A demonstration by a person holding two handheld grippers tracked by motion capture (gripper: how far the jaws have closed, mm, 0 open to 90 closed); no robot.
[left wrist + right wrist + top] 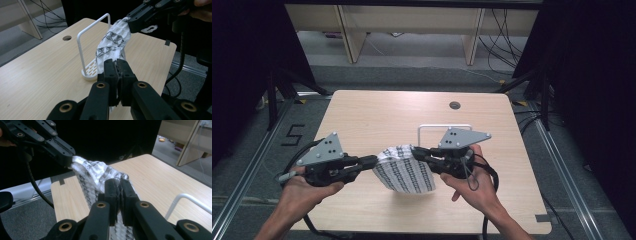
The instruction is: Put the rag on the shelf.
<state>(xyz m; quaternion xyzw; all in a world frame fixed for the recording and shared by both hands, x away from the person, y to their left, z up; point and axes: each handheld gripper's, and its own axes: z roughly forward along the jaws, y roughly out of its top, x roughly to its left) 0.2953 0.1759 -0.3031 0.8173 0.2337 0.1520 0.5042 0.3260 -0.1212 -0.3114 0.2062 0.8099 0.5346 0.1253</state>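
A white cloth with a black pattern hangs between the two grippers above the wooden table. My left gripper is shut on the cloth's left edge, and my right gripper is shut on its right edge. In the left gripper view the cloth stretches from my left gripper up to the right gripper. In the right gripper view the cloth runs from my right gripper to the left gripper. A white wire rack stands just behind the cloth.
A round cable hole sits near the table's far edge. The rack's slotted base rests on the table beside the cloth. Black cables trail from both grippers over the table's near edge. Wooden furniture legs stand on the floor beyond.
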